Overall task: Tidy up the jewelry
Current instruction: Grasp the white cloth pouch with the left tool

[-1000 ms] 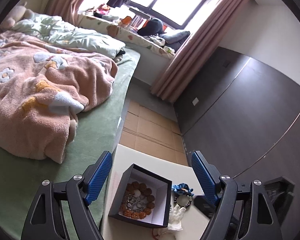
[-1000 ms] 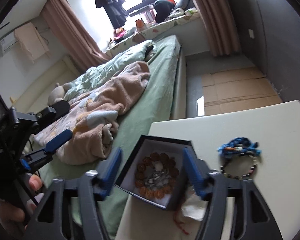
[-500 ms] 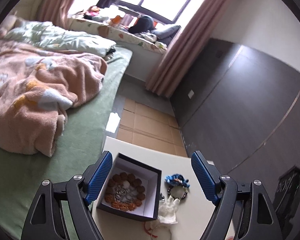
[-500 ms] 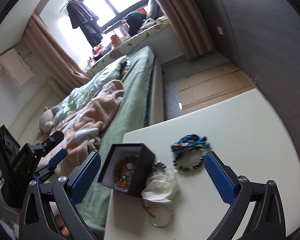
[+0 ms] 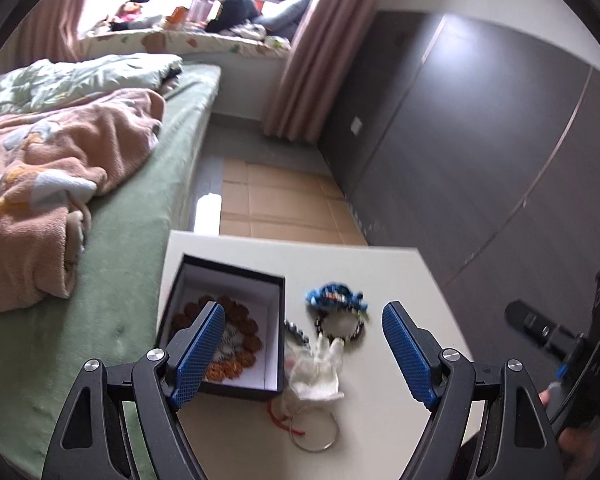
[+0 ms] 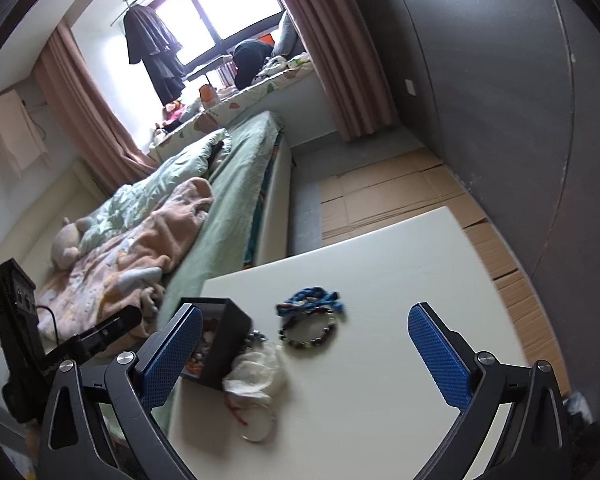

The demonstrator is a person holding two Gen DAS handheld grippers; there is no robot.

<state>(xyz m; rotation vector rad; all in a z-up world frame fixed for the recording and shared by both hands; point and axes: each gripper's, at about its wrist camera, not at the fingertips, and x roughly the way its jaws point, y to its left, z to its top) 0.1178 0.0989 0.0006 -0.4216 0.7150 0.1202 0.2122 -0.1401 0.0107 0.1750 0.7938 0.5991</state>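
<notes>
Left claw [image 5: 300, 344]: we see its blue-padded jaws standing wide apart with nothing between the pads; it hangs above the near edge of the box and the loose pieces.
Right claw [image 6: 304, 352]: its jaws have just been opening and now stand at full spread, empty, over the counter to the right of the box.
Box: the black square cardboard box with white lining [image 5: 236, 280] sits at the left edge of the white counter [image 5: 380, 268], beside the green bed [image 5: 120, 300].
Done: a ring of brown-orange beads with a silvery piece at its centre [image 5: 240, 336] already lies inside the box.
Left: outside the box we count a blue braided bracelet [image 5: 334, 295], a dark multicoloured bead bracelet [image 6: 309, 332] just below it, a crumpled white pouch [image 5: 318, 372] touching the box wall, a red cord [image 6: 236, 408] and a thin silver bangle [image 5: 314, 430].
Progress: we judge the task partly done; most pieces remain on the counter.
</notes>
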